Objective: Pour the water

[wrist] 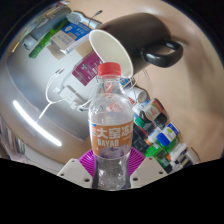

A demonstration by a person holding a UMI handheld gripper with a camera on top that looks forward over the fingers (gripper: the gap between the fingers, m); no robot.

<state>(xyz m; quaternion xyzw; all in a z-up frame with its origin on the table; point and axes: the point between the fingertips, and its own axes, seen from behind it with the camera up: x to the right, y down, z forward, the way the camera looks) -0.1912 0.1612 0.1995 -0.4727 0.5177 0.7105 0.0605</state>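
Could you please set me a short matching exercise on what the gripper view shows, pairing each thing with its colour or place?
Things:
1. bottle
2. cup
3. pot
4. bowl

Descriptions:
A. white, just beyond the bottle's cap
B. dark, with a side handle, farthest back
C. red cap, between the fingers
D. large and shiny metal, beside the bottle

Pairs: 1-C, 2-A, 3-B, 4-D.

The gripper is shut on the bottle.
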